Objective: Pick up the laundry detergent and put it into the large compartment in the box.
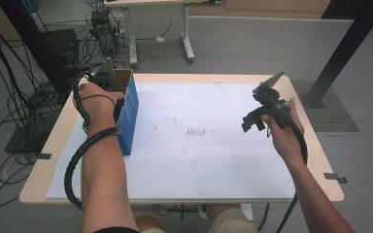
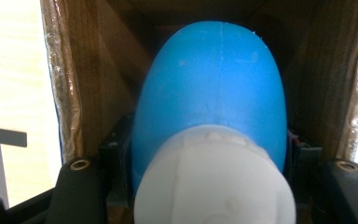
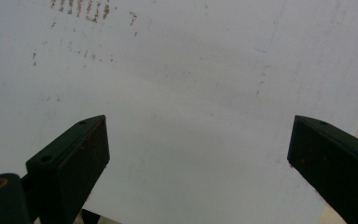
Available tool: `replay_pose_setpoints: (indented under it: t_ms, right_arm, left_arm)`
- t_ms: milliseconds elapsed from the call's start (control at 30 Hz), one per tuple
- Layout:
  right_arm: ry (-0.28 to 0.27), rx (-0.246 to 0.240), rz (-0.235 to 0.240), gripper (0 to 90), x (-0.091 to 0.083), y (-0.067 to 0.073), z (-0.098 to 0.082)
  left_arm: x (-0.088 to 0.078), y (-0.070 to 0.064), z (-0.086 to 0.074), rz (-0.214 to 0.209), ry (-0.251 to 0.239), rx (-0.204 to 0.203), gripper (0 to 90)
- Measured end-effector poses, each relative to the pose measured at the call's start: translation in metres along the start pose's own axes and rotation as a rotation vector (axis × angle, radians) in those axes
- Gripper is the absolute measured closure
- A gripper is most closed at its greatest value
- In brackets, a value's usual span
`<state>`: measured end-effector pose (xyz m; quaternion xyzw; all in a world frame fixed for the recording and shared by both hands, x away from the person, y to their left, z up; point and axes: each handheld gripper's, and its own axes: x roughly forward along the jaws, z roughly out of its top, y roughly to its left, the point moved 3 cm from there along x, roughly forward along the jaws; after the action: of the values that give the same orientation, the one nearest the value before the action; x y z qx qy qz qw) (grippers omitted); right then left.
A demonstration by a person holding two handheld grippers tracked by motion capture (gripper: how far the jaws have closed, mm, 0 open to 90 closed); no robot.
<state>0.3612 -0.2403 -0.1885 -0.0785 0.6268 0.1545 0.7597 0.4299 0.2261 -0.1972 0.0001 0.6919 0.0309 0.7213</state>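
The left gripper point(image 2: 209, 186) is clamped on a blue plastic bottle with a white cap point(image 2: 212, 107), its jaws pressed against the bottle's sides just above the cap. In the left gripper view the bottle's long axis runs straight away from the camera: the white cap point(image 2: 214, 182) is nearest the lens and the rounded blue body points down into the brown cardboard interior of a box, whose inner walls point(image 2: 98, 84) rise on both sides of the bottle. In the high view this box is the open-topped blue carton point(image 1: 128, 109) standing upright at the left edge of the table, its opening facing up, and the left hand point(image 1: 97, 99) holds its gripper right over that opening, pointing down into it. Whether the bottle touches the bottom of the carton cannot be told, and nothing else inside it can be made out. The right gripper point(image 3: 198, 144) hangs over the white sheet point(image 3: 191, 70) that covers the table, well apart from the carton, with its jaws spread wide and nothing between them; the right hand point(image 1: 281, 131) holds it above the sheet's right part.
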Motion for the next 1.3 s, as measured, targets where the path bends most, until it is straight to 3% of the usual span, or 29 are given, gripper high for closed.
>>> replay_pose_setpoints:
  t_ms: [1300]
  right_arm:
    - [-0.005, -0.005, 0.0, 5.6, -0.0008, 0.0029, -0.0007]
  left_arm:
    - [0.0003, -0.0003, -0.0022, -0.005, -0.01, 0.001, 36.2]
